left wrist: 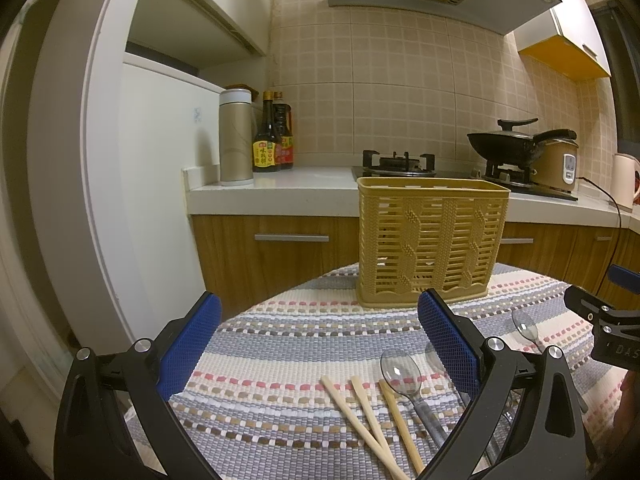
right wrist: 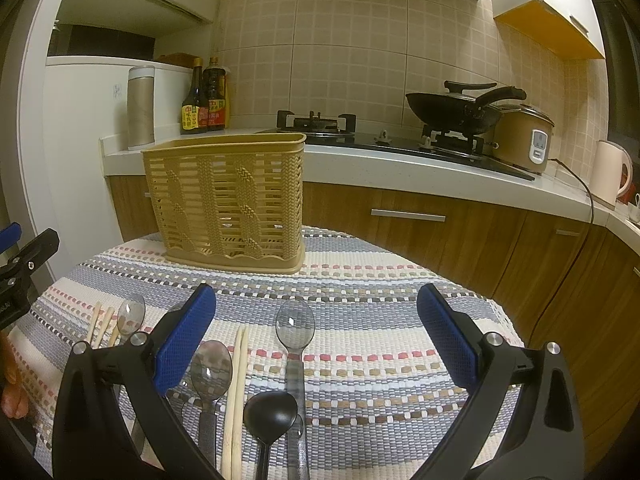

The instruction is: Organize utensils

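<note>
Covering the table, a striped woven cloth [right wrist: 360, 360] faces the kitchen counter [right wrist: 400, 168].

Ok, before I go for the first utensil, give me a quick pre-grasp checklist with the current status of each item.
1. Left gripper open and empty: ok.
2. Right gripper open and empty: ok.
3. Basket upright on the woven mat: ok.
4. Basket free of contents: cannot tell, only its slatted side shows.
5. Clear spoon between the right fingers, lying apart from the others: ok.
6. Chopsticks separated for a single pick: not ok, two cross.
</note>
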`<state>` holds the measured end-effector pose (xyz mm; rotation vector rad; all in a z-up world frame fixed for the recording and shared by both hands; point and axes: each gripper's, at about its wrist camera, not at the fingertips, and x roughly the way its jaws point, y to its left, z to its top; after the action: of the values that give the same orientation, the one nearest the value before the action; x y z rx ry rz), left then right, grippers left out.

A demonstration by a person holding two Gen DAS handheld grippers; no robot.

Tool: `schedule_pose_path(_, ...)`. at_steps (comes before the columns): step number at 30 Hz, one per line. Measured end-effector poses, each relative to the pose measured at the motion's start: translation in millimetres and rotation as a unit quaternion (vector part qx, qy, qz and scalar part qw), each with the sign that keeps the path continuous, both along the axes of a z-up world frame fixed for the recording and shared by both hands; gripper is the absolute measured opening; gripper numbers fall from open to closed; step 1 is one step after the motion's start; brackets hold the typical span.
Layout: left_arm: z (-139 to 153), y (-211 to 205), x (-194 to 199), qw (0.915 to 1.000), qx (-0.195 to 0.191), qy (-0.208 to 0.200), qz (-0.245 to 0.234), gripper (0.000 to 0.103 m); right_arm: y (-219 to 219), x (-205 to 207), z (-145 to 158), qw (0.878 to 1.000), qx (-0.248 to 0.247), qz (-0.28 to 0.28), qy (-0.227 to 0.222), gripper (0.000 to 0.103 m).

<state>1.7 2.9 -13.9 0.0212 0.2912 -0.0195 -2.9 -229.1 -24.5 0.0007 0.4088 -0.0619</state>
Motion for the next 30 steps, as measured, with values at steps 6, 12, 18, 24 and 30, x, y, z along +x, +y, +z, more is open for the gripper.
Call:
schedule_pose_path(6,0,0,0,1.0000,-0.001,0.000,0.001,0.096,-1,0,0,1.000,-0.006,0.000,-0.003,0.095)
schedule_pose_path(12,0,0,0,1.0000,0.000,0.000,0.000,0.096,0,0,0,1.000,-0.013,-0.001,0.002,0.095)
schedule_pose_path(18,2,5,1,0.9999,-0.012,0.006,-0.001,0.096,-3,1,0,1.000,0.004,-0.012,0.005,0.095)
schedule_pose_path(24,7,53,24,0.9912,-0.099,0.083,-0.029,0.094,-17,12,-2,0.997,0.033,-0.023,0.063,0.095)
schedule_pose_path(30,0,70,51,0.9652,-0.132,0.206,-0.093,0.076,-21,24,0,0.992,0.031,0.000,0.121,0.095)
